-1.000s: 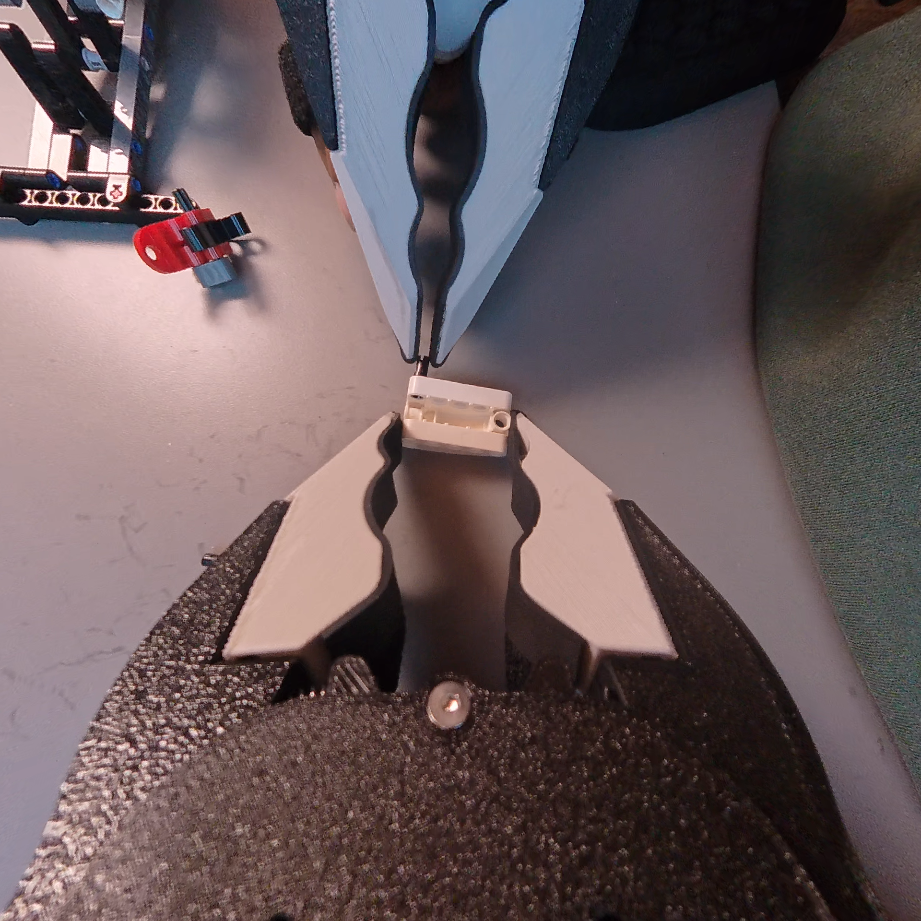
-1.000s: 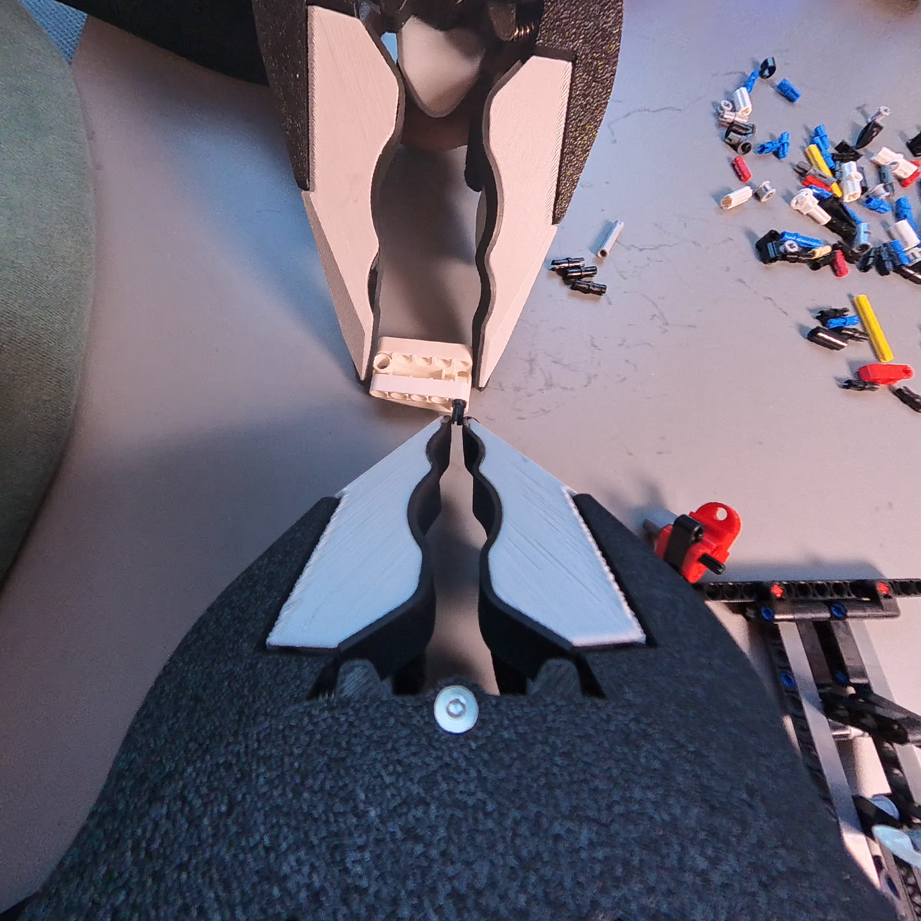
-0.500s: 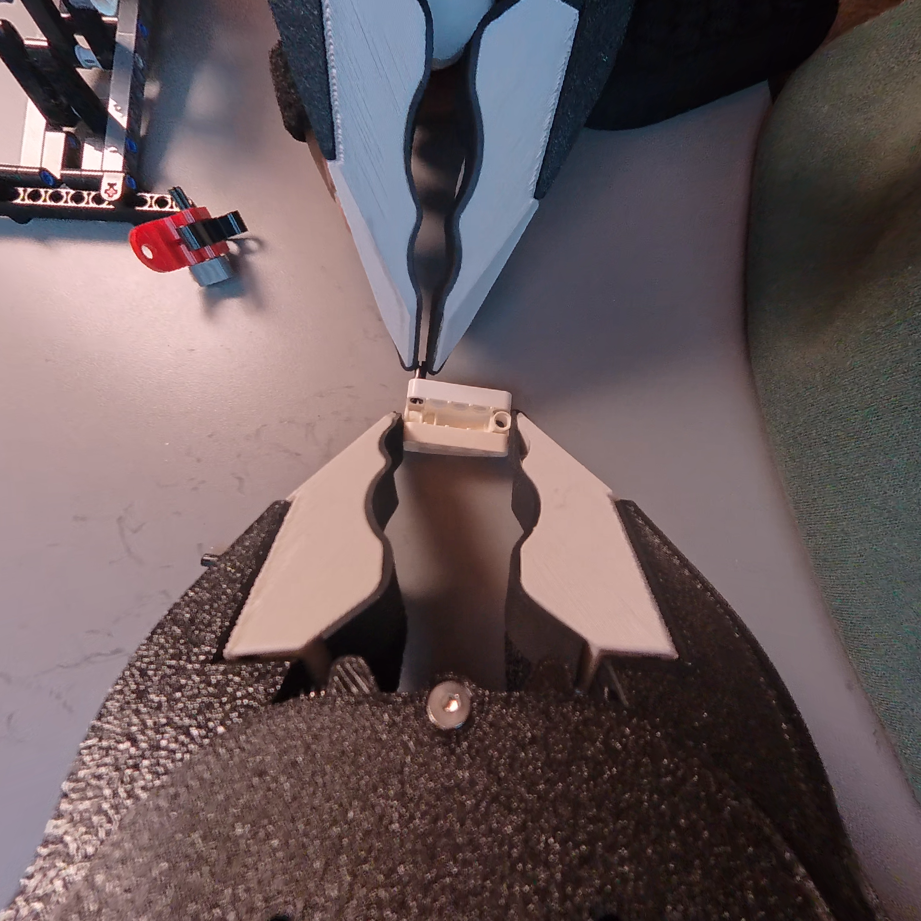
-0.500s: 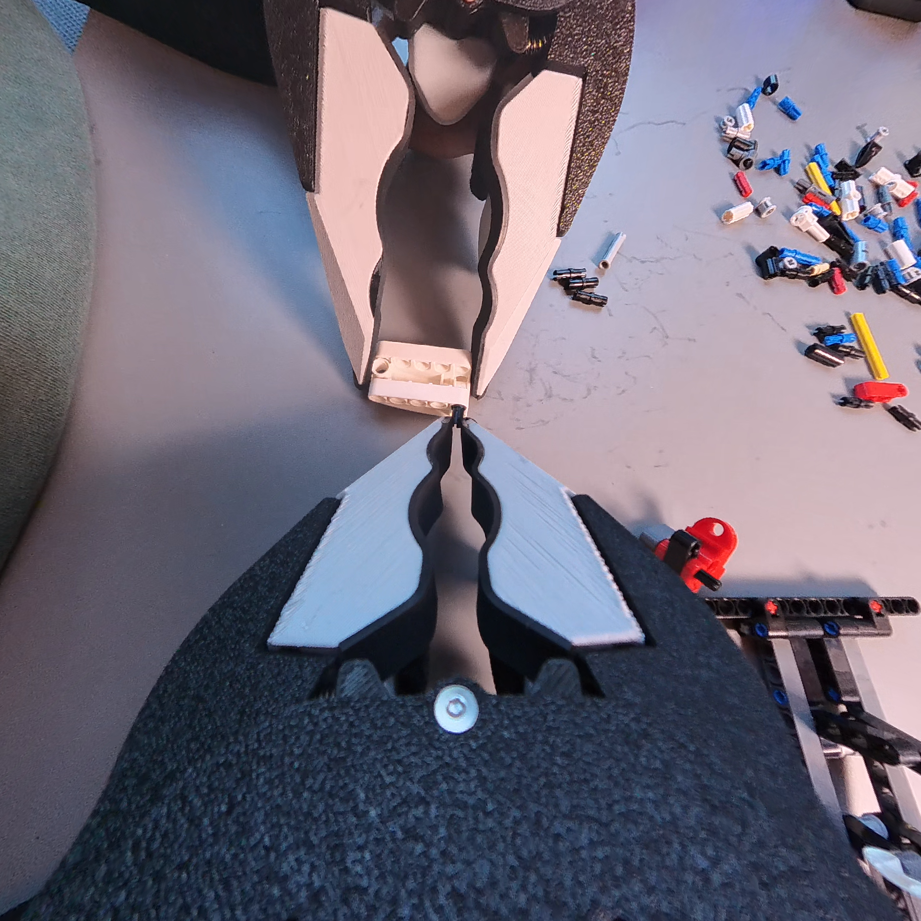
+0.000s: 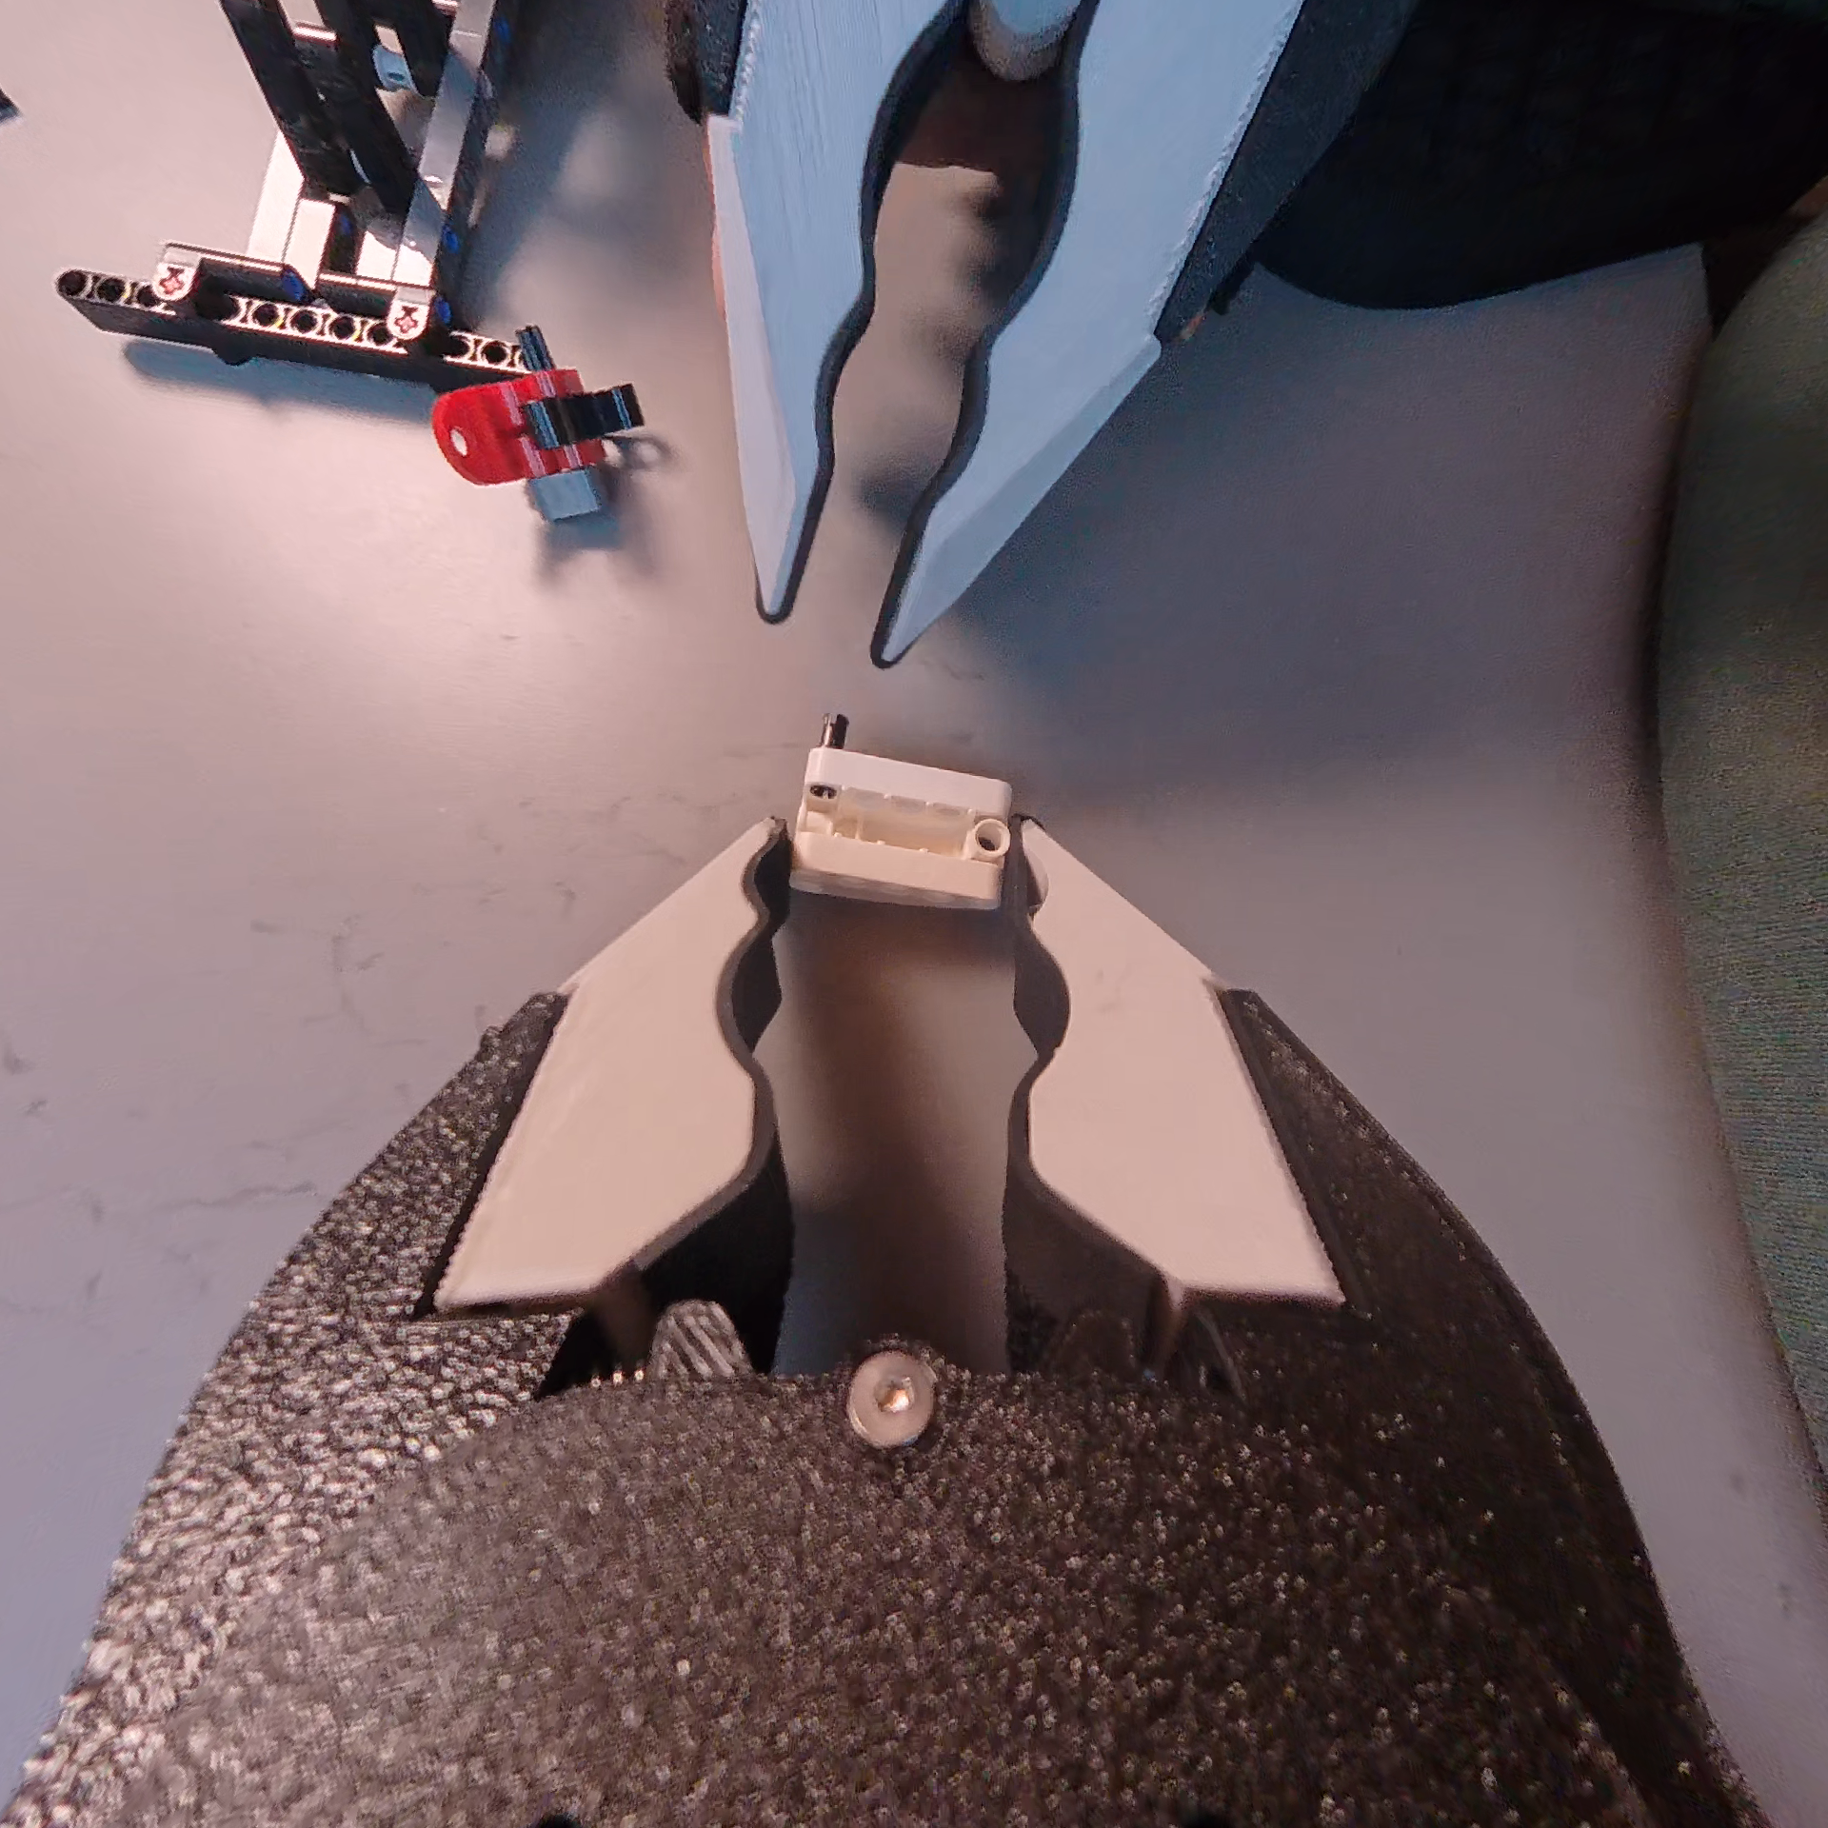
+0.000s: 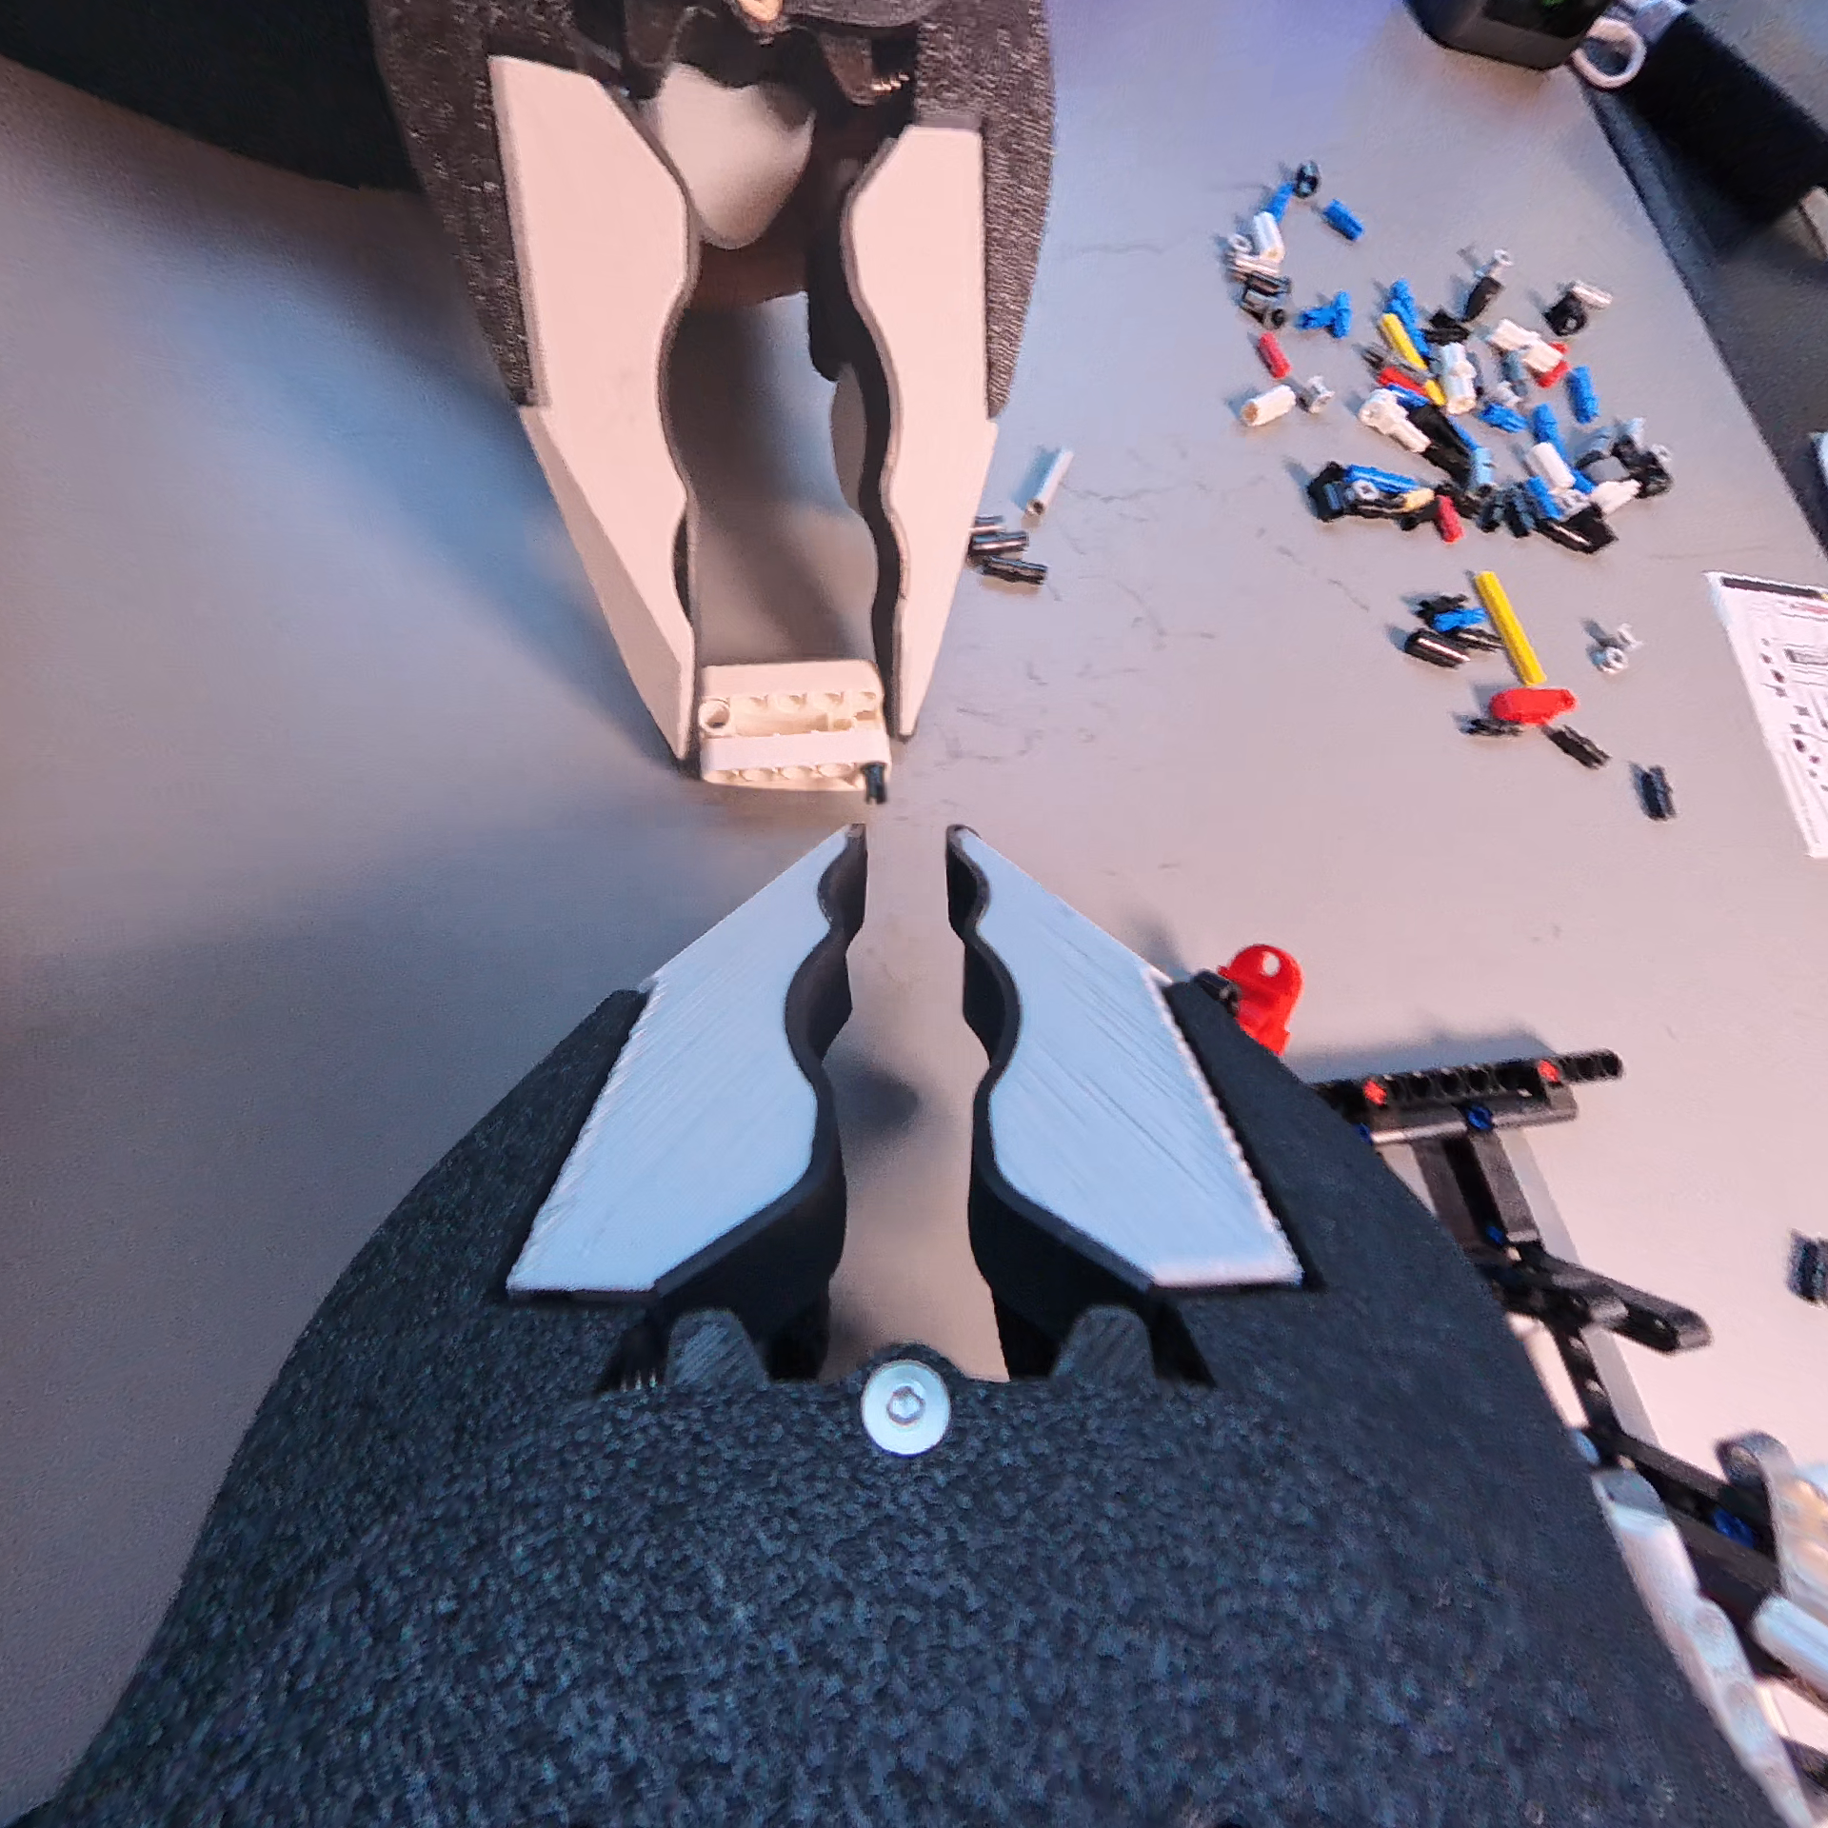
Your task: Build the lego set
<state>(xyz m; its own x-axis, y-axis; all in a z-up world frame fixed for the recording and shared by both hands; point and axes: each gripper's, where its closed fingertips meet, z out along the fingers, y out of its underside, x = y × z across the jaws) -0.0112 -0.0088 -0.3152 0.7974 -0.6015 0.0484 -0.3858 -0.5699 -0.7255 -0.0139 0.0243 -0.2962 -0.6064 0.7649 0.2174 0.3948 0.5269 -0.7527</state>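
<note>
My left gripper is shut on a white Lego block and holds it just above the grey table. A small black pin sticks out of the block's far left corner. My right gripper is open and empty, a short way back from the pin. In the right wrist view the left gripper faces me with the white block between its fingertips. In the left wrist view the right gripper points down at the block from above.
A black and white Lego frame lies at the upper left, also low right in the right wrist view. A red piece with a black clip lies beside it. Several loose small parts and a paper sheet lie far right. A green cushion borders the table. The grippers' ends are close to 4 cm from one another.
My right gripper was shut on the black pin at the block's corner. It has opened and drawn back, leaving the pin in the white block. The left gripper still holds the block.
</note>
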